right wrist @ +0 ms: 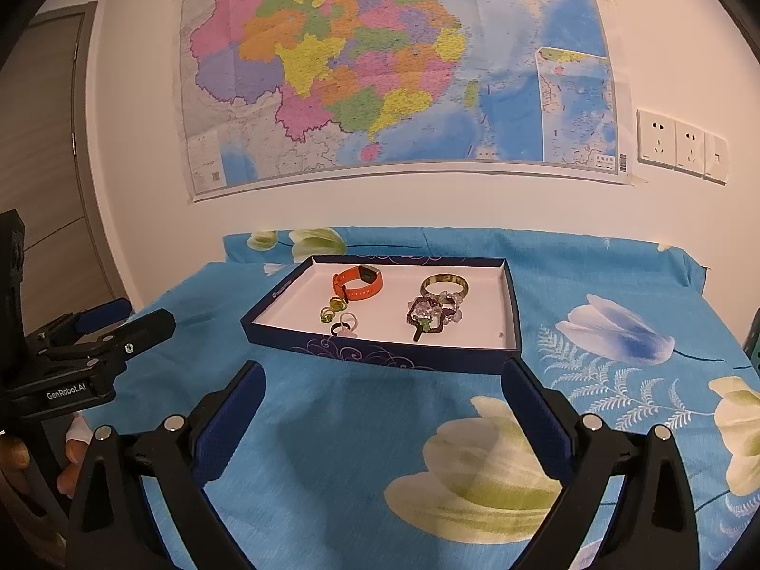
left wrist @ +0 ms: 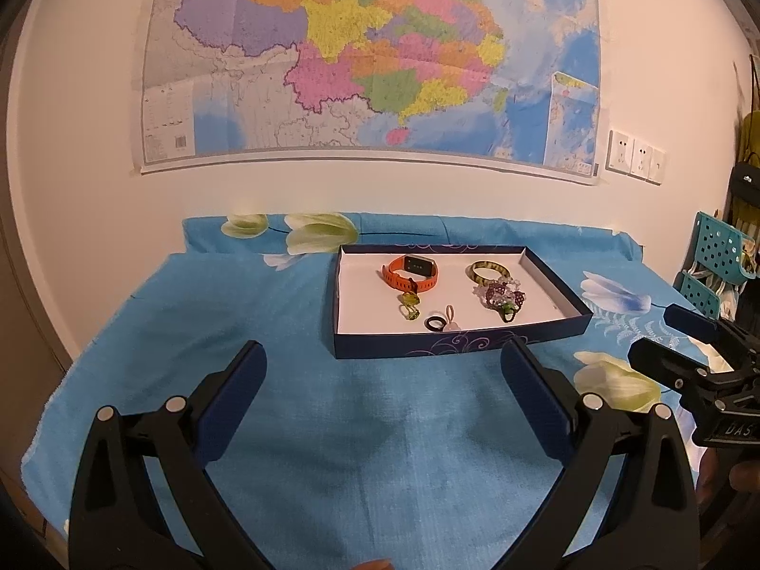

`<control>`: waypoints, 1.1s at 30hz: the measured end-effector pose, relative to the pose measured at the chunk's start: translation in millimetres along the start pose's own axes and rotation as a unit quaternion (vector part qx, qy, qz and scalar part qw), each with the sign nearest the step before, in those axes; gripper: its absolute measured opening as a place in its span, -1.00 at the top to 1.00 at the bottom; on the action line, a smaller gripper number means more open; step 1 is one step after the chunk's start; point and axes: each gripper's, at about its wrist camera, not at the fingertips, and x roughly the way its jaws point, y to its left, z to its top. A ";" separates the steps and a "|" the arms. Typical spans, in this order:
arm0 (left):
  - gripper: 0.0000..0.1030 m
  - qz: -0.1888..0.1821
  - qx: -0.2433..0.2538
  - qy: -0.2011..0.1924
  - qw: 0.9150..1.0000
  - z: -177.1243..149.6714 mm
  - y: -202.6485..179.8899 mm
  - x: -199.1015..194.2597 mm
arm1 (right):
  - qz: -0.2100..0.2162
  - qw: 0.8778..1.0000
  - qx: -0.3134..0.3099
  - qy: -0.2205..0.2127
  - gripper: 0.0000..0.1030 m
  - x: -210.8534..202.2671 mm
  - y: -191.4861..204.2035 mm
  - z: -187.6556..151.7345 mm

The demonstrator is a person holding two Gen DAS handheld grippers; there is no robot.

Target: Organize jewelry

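Both my grippers hang over bare blue cloth (left wrist: 361, 427), left gripper (left wrist: 380, 370) spread wide and holding nothing, right gripper (right wrist: 382, 384) just as wide and just as empty; ahead at twelve o'clock sits the box lid (left wrist: 456, 344), and every piece I can see is already inside it: rings (left wrist: 439, 323) nearest, orange watch (left wrist: 411, 271) at eleven, bangle (left wrist: 489, 270) and beaded bracelets (left wrist: 503, 297) at one; nothing lies loose on the cloth, so I judge the gathering done or nearly so, perhaps tidying left.

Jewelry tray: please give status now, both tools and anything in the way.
Left tool open, empty; right tool open, empty. Both short of tray. Orange watch, bangle, beads, rings all inside tray. Nothing blocking on blue cloth.
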 end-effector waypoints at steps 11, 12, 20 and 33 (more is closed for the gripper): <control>-0.89 0.000 -0.002 -0.006 1.000 -1.6 1.0 -4.9 | -0.002 1.000 -0.003 -0.004 -0.87 -4.1 3.9 -1.0; -0.89 0.000 -0.003 -0.006 1.000 -1.8 1.0 -5.0 | -0.002 1.000 -0.003 -0.005 -0.87 -4.3 3.9 -1.0; -0.89 0.001 -0.003 -0.006 1.000 -2.1 1.5 -6.3 | -0.003 1.000 -0.001 -0.005 -0.87 -5.9 5.1 -1.3; -0.89 0.001 -0.006 -0.012 1.000 -2.1 3.2 -9.2 | -0.003 1.000 0.000 -0.010 -0.87 -7.9 4.3 -1.9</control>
